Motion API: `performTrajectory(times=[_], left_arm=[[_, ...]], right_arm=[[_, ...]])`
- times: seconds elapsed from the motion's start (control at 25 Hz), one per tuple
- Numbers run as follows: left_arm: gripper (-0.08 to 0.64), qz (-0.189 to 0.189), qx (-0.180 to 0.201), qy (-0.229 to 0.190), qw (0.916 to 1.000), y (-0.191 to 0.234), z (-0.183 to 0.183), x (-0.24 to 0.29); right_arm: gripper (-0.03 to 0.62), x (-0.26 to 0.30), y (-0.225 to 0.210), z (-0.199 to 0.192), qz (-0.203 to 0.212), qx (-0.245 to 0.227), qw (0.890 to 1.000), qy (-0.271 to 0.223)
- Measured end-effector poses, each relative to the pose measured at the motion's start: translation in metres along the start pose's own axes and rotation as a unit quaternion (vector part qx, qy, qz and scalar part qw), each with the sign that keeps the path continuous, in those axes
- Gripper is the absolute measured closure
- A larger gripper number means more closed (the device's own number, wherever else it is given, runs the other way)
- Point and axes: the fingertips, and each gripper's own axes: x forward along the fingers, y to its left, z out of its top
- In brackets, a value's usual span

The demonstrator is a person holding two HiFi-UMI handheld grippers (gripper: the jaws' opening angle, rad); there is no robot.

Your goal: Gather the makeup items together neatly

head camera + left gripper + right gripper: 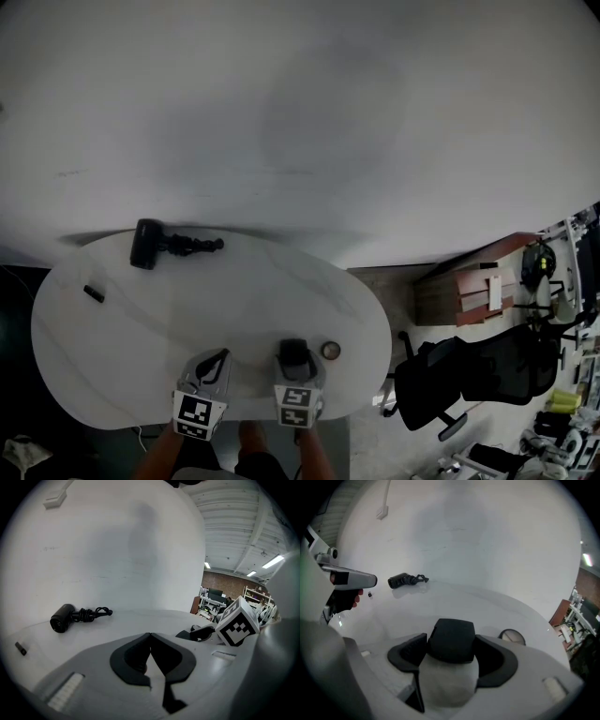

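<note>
My right gripper (451,645) is shut on a white bottle with a black cap (449,677), held just above the white oval table (187,300) near its front edge. A small round compact (512,636) lies on the table just right of it, and also shows as the compact (330,351) in the head view. My left gripper (150,645) hovers beside the right one, its jaws shut with nothing between them. A small dark tube (93,293) lies far left on the table.
A black hair dryer (150,244) with its coiled cord lies at the table's back left. The table stands against a white wall. Office chairs (469,375) and shelving stand on the floor to the right.
</note>
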Motion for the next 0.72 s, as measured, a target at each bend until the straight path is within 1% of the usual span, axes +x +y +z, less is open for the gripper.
performTrajectory(times=[0.16, 0.36, 0.72], left_arm=[[0.549, 0.002, 0.0, 0.002, 1.0, -0.0015, -0.0032, -0.0017], [0.549, 0.004, -0.002, 0.002, 1.0, -0.0027, -0.0032, -0.003], [0.549, 0.005, -0.001, 0.001, 1.0, -0.0038, -0.0032, -0.004]], right_arm=[[0.267, 0.0013, -0.0001, 0.0008, 0.001, -0.001, 1.0, -0.001], [0.267, 0.0019, -0.0018, 0.0016, 0.0, 0.015, 1.0, -0.007], [0.263, 0.0026, -0.0025, 0.002, 0.004, 0.023, 1.0, -0.012]])
